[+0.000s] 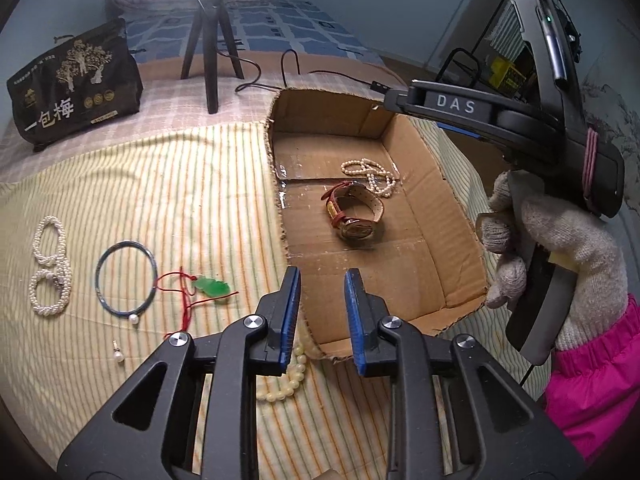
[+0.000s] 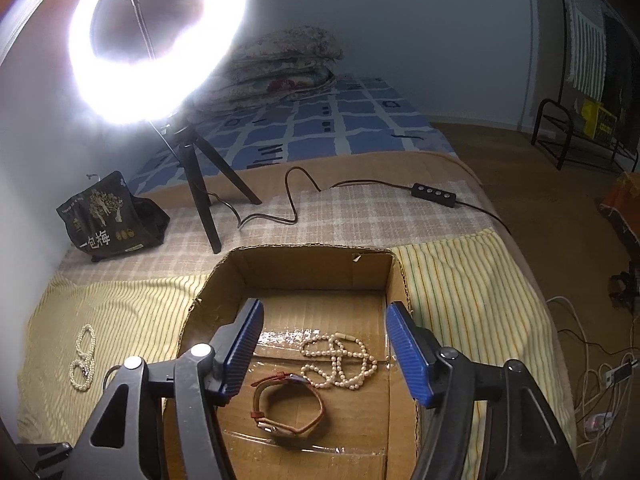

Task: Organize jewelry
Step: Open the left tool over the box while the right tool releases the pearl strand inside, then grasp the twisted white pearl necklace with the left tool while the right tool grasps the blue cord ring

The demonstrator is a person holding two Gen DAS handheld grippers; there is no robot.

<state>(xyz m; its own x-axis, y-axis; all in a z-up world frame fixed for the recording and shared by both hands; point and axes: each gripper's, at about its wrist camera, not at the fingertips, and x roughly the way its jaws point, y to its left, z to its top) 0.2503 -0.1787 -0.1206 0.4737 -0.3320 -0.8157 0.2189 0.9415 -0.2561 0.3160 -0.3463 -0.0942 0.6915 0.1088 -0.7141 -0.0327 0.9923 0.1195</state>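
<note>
A cardboard box (image 1: 416, 276) (image 2: 304, 268) holds a brown-strapped watch (image 1: 354, 214) (image 2: 290, 408) and a pearl necklace (image 1: 372, 176) (image 2: 340, 362). On the striped cloth left of it lie two pearl bracelets (image 1: 48, 268) (image 2: 82, 358), a blue bangle (image 1: 126, 276), a green pendant on red cord (image 1: 212, 286), a small pearl charm (image 1: 117, 354) and a cream bead string (image 1: 286, 380). My left gripper (image 1: 322, 312) is open and empty over the box's near left corner. My right gripper (image 2: 326, 354) is open and empty above the box, over the watch.
A ring light (image 2: 160, 36) on a black tripod (image 1: 212, 48) stands behind the box, its cable and switch (image 2: 434, 192) trailing right. A black printed bag (image 1: 76, 84) sits at the back left. The bed edge drops to the floor at right.
</note>
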